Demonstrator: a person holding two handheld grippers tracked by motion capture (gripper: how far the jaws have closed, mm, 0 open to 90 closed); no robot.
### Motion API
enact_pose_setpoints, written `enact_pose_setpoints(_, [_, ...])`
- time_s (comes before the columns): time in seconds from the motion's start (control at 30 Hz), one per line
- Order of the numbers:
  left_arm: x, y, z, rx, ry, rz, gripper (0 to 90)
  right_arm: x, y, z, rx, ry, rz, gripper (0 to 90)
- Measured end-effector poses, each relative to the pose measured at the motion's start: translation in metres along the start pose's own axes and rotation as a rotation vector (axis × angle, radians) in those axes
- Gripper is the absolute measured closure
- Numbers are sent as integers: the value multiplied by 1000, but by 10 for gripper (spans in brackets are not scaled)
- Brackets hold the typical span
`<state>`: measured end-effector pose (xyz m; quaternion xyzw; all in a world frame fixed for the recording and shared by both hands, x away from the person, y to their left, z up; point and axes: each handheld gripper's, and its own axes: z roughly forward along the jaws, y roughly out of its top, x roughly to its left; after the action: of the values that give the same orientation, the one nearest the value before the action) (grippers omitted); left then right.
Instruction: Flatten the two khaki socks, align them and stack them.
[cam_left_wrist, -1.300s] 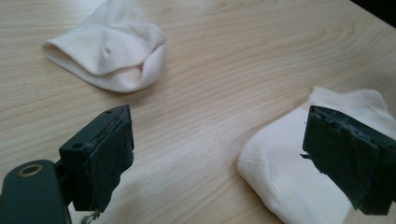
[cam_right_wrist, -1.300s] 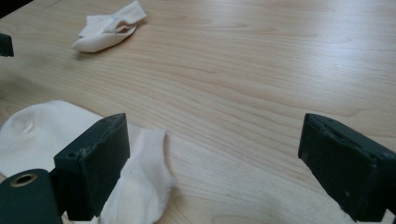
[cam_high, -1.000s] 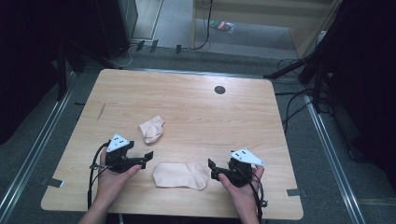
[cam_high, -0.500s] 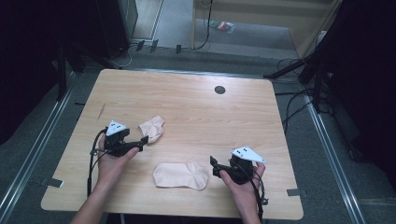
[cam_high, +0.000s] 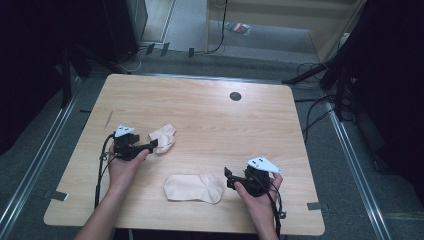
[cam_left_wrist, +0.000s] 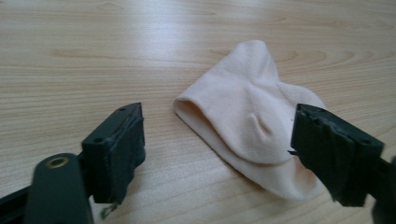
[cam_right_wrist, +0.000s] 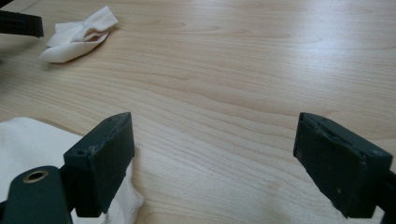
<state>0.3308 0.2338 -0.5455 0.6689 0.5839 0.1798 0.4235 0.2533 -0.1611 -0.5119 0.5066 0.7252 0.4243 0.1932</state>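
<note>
One pale wooden worktop (cam_high: 210, 125) carries two cream cotton socks: a flat one (cam_high: 194, 187) near the front edge, a crumpled one (cam_high: 163, 138) left of centre. The left gripper (cam_high: 152, 145) spreads its jaws wide around the crumpled sock; the right gripper (cam_high: 227, 177), jaws equally wide and empty, sits just beside the flat one.

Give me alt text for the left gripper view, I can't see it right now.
A crumpled pale sock lies on the wooden table, its open cuff facing the camera. The left gripper is open, its two black fingers spread wide, one beside the cuff and one at the sock's far edge.
</note>
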Motion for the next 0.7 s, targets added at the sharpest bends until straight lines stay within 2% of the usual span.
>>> enact_pose_setpoints(0.1, [-1,2,5,26,2,13,210,0,-1,1,4,-2,2,126])
enact_pose_setpoints(0.23, [-3,4,9,23,-10,15,247,1,-1,2,9,-1,3,127])
enact_pose_setpoints(0.33, [-4,5,12,23,-15,31,279,2,-2,4,14,2,3,127])
enact_pose_setpoints(0.43, [-8,4,15,34,-20,50,348,3,-2,5,15,8,-2,128])
enact_pose_setpoints(0.5, [-11,3,19,63,-10,75,422,3,-2,6,19,7,-1,129])
enact_pose_setpoints(0.53, [-14,4,19,71,0,99,491,4,-2,7,25,5,-2,129])
enact_pose_setpoints(0.57, [-16,5,21,80,16,124,491,4,-2,7,25,5,-2,129])
enact_pose_setpoints(0.6, [-19,6,22,90,33,153,537,5,-3,7,27,4,1,130])
enact_pose_setpoints(0.63, [-22,6,22,98,38,178,613,5,-3,7,28,5,0,130])
enact_pose_setpoints(0.67, [-24,6,23,101,34,183,779,6,-3,8,31,5,2,130])
enact_pose_setpoints(0.7, [-25,6,24,105,23,182,779,6,-3,8,34,4,2,131])
